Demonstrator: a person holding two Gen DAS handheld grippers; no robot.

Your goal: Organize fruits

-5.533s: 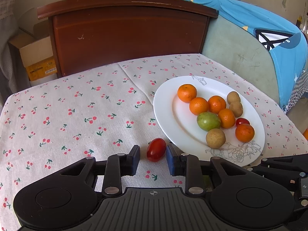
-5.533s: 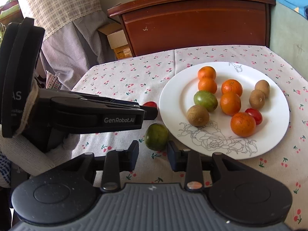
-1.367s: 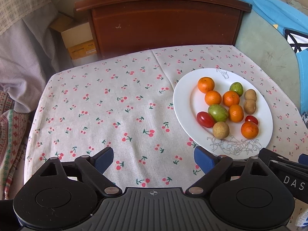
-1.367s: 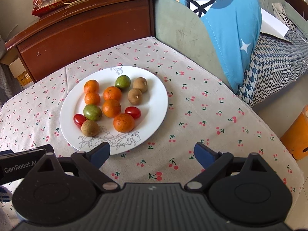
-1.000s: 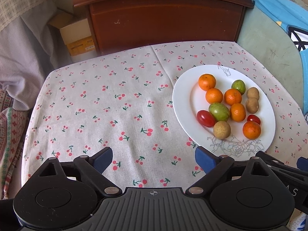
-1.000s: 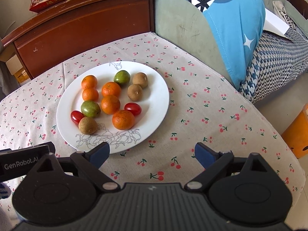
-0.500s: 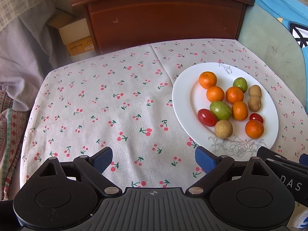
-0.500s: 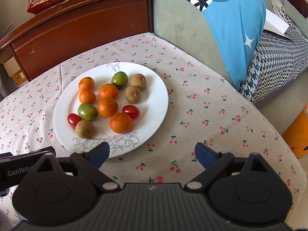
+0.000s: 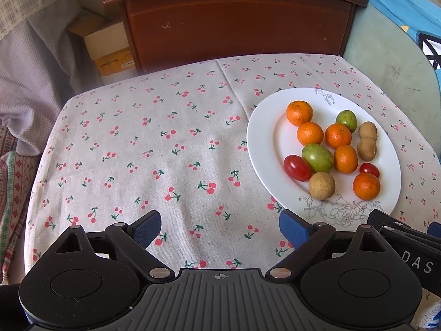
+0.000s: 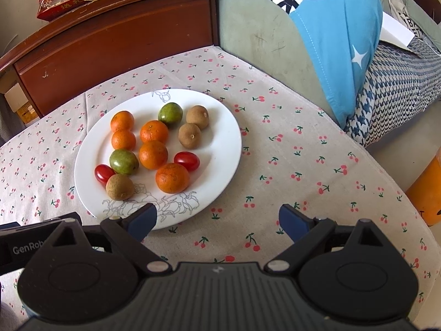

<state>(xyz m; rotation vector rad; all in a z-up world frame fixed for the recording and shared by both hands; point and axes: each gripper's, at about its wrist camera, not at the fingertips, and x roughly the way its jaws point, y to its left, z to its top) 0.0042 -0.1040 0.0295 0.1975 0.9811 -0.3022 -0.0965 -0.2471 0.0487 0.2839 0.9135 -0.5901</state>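
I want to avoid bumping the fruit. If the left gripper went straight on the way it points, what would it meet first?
Probably only the cherry-print tablecloth: the open left gripper points at bare cloth, and the plate of fruit lies off to its right.

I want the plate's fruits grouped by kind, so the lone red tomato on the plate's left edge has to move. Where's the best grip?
Grip the red tomato across its short middle, coming from above on its open rim side; the green fruit and brown fruit crowd its other side.

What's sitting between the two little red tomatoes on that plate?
In the right wrist view, an orange mandarin and a green fruit lie between the left tomato and the right tomato on the plate.
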